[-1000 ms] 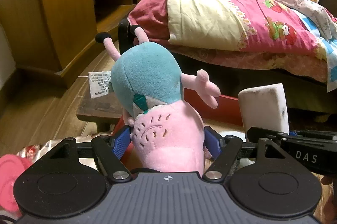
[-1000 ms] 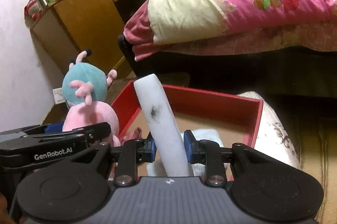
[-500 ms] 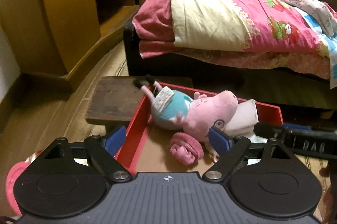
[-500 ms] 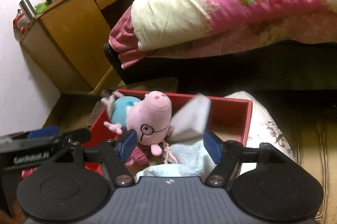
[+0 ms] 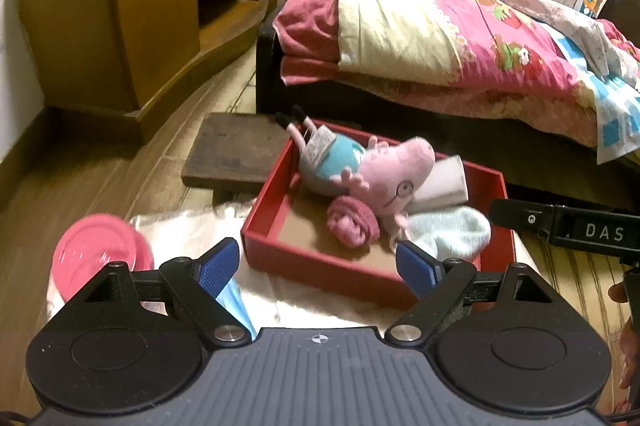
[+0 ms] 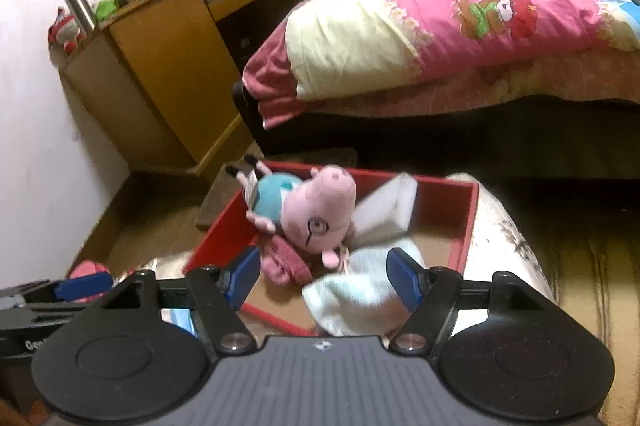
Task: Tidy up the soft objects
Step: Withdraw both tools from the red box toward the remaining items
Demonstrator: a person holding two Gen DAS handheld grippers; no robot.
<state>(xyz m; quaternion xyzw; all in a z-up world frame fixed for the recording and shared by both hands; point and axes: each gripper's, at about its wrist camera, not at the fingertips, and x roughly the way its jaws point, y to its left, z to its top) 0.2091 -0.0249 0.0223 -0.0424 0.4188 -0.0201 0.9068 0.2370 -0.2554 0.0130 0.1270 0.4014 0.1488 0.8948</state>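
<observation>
Inside red box [image 5: 320,268]: pig plush [image 5: 372,171], white sponge [image 5: 442,183], pink roll [image 5: 352,220], pale-blue cloth [image 5: 452,232]; both tongs [image 5: 318,266] [image 6: 322,276] agape, empty.

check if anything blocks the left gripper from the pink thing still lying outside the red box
Nothing visible does. The left gripper is open and empty, and the pink round thing lies on the pale cloth just to its left, outside the red box, with only bare cloth between them.

Red box [image 5: 320,266] near corner bare; pig plush [image 5: 376,173] crowds the rest.
</observation>
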